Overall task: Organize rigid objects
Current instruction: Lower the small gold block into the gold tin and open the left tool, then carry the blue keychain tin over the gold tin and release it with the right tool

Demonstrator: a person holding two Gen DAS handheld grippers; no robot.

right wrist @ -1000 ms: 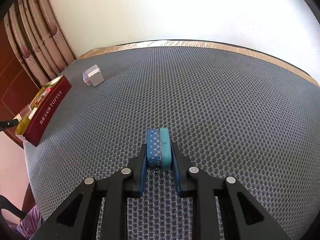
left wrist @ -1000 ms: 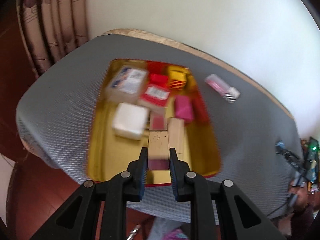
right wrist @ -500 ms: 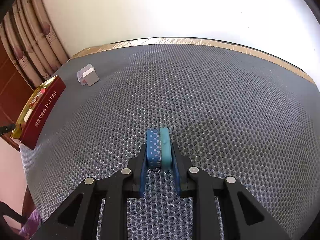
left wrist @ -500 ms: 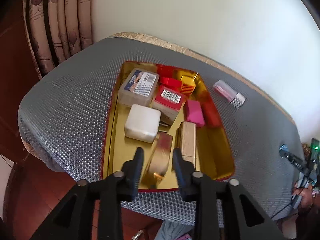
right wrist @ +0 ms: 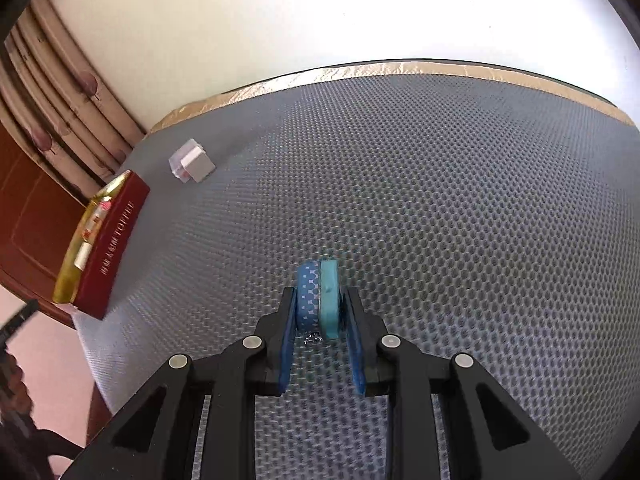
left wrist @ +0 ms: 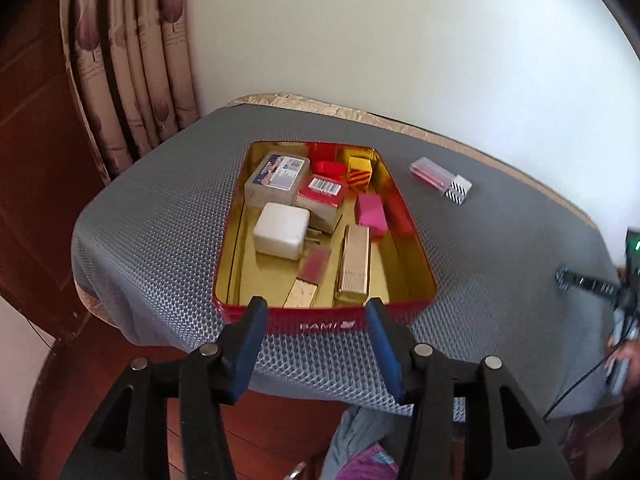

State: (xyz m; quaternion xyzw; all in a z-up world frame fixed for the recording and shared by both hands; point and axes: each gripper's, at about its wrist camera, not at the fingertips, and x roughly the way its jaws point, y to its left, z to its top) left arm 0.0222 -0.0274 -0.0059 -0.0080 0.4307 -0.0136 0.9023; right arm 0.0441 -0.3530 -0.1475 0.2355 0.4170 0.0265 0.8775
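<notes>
A red tin with a gold inside (left wrist: 328, 322) sits on the grey mesh table and holds several small boxes, among them a white block (left wrist: 281, 230), a pink box (left wrist: 371, 210) and a gold bar (left wrist: 354, 264). A gold-and-maroon bar (left wrist: 307, 282) lies in the tin's near end. My left gripper (left wrist: 314, 316) is open and empty, just in front of the tin's near wall. My right gripper (right wrist: 320, 300) is shut on a blue-and-teal tape dispenser (right wrist: 320, 300), held just above the table. The tin also shows in the right wrist view (right wrist: 110, 236) at far left.
A clear pink case with a striped end (left wrist: 440, 178) lies on the table right of the tin; it also shows in the right wrist view (right wrist: 192, 162). A curtain (left wrist: 128, 60) hangs at the back left. The table edge drops to wooden floor.
My left gripper opened, let the gold-and-maroon bar drop into the tin, and drew back toward the tin's near wall. My right gripper kept hold of the tape dispenser and shifted slightly.
</notes>
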